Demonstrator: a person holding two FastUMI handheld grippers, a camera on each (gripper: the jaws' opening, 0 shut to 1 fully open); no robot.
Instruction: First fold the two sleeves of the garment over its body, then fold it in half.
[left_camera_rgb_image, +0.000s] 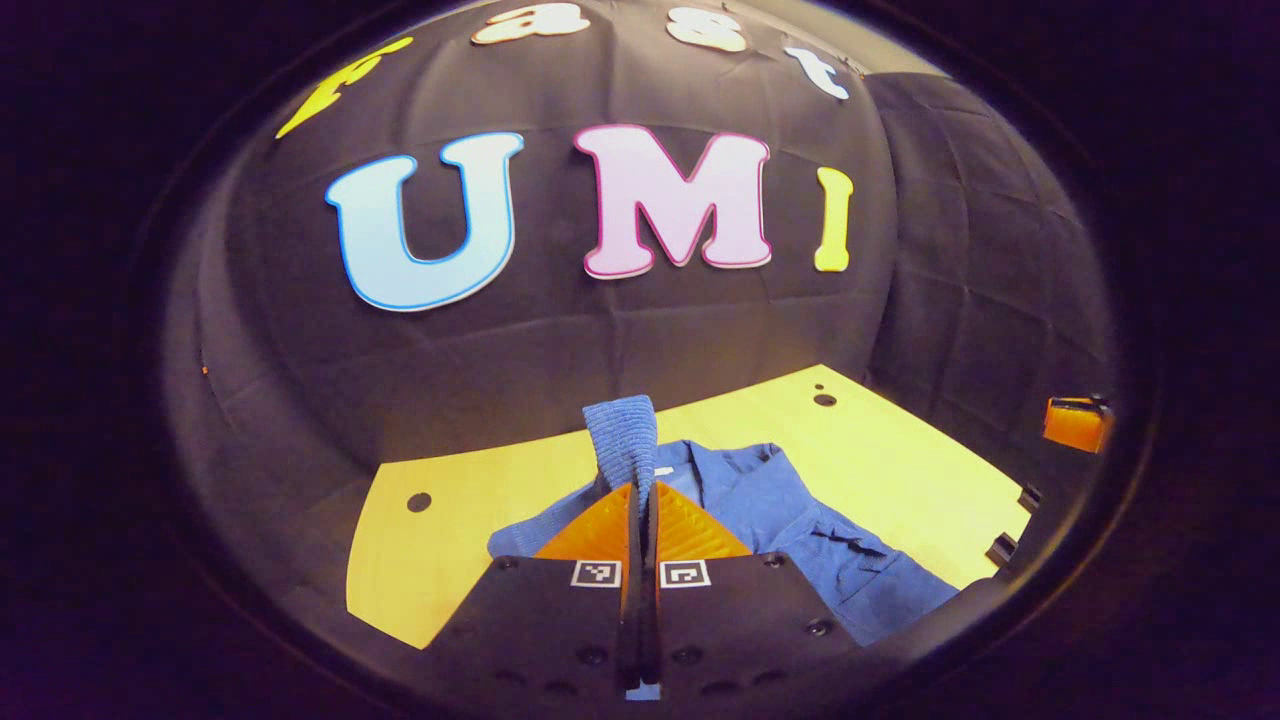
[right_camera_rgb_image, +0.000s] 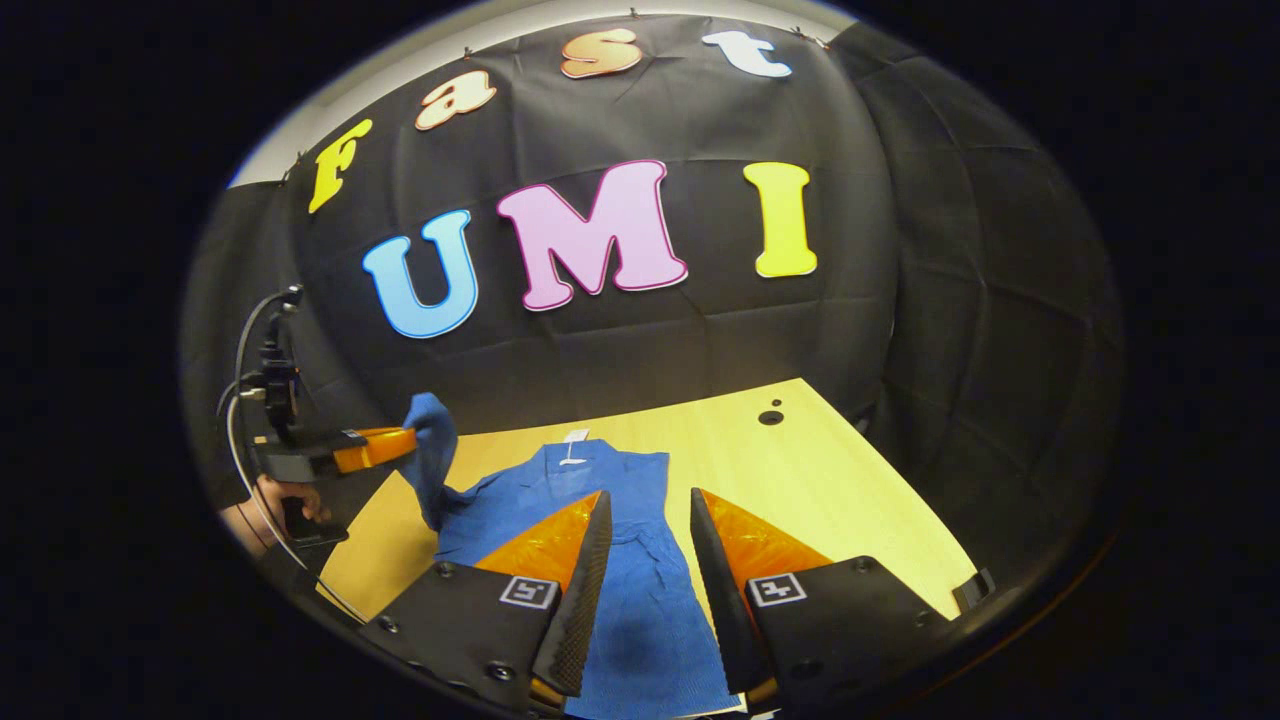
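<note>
1. Garment (right_camera_rgb_image: 640, 560): blue, lies flat on the wooden table (right_camera_rgb_image: 820, 480), one sleeve (right_camera_rgb_image: 430, 455) lifted at its left side.
2. Left gripper (left_camera_rgb_image: 642, 505): fingers pressed together, pinching the sleeve cuff. Risk: the thin hold slips, dropping the sleeve short of the body.
3. Right gripper (right_camera_rgb_image: 648, 545): fingers spread above the body, holding nothing. Risk: the unpinned body drags and bunches as the sleeve crosses.
</note>
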